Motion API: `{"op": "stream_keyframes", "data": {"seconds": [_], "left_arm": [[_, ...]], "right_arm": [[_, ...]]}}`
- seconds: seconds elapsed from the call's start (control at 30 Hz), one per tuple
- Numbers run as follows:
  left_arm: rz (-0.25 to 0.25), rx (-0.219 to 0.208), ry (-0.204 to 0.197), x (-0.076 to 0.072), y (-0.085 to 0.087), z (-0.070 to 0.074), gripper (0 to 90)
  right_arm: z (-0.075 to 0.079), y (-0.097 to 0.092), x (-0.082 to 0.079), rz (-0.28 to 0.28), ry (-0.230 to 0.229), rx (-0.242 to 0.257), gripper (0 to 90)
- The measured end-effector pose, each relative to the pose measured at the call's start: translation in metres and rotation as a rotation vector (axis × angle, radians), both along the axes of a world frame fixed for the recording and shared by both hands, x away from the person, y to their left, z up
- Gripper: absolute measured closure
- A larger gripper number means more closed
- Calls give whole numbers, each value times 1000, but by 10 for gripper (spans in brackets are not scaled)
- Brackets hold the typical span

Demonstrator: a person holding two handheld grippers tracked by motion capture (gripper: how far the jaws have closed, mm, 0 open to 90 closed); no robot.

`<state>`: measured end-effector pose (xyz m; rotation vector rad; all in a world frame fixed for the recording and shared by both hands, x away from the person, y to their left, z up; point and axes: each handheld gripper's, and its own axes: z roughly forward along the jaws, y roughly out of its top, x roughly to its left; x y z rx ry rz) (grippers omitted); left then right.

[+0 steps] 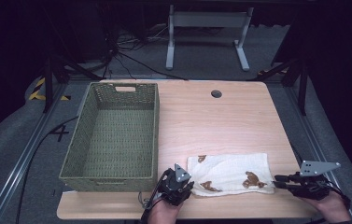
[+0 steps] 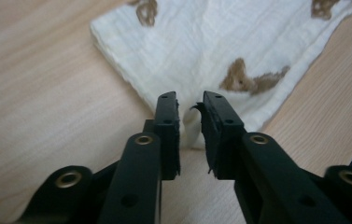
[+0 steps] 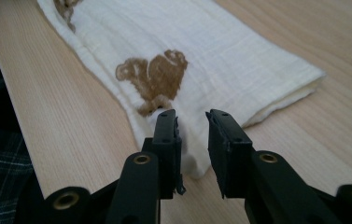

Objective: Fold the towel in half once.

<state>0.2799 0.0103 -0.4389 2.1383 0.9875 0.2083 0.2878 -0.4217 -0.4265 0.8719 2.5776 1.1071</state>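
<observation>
1. Folded cream cloth [image 1: 229, 173] with brown animal prints lies flat near the bench's [image 1: 211, 121] 6 o'clock edge.
2. Left claw [image 2: 191, 105] has its jaws slightly parted, straddling the cloth's near corner without pinching it.
3. Right claw [image 3: 191, 119] likewise stands parted over the opposite corner.
4. Green woven basket [image 1: 113, 135] sits at 9 o'clock; bare bench lies toward 12 and 3.

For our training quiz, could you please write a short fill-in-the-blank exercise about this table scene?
1. The folded cloth is white with ____ animal prints.
2. The woven basket holds ____.
3. The cloth lies to the ____ of the basket in the high view.
4. The left hand-held gripper has its jaws on either side of the cloth's ____.

Missing words: brown; nothing; right; corner
</observation>
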Motion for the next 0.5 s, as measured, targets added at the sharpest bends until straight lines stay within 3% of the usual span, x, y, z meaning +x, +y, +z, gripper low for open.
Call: {"op": "stream_keyframes", "data": {"seconds": [0.2,0.23,0.5], "left_arm": [[1,7,-35,14,-9,12,671],[9,11,-40,22,-12,12,658],[62,12,-39,61,-24,2,631]], "right_arm": [[6,2,9,-20,-27,6,720],[6,4,15,-27,-29,4,717],[4,8,40,-85,-23,-2,687]]}}
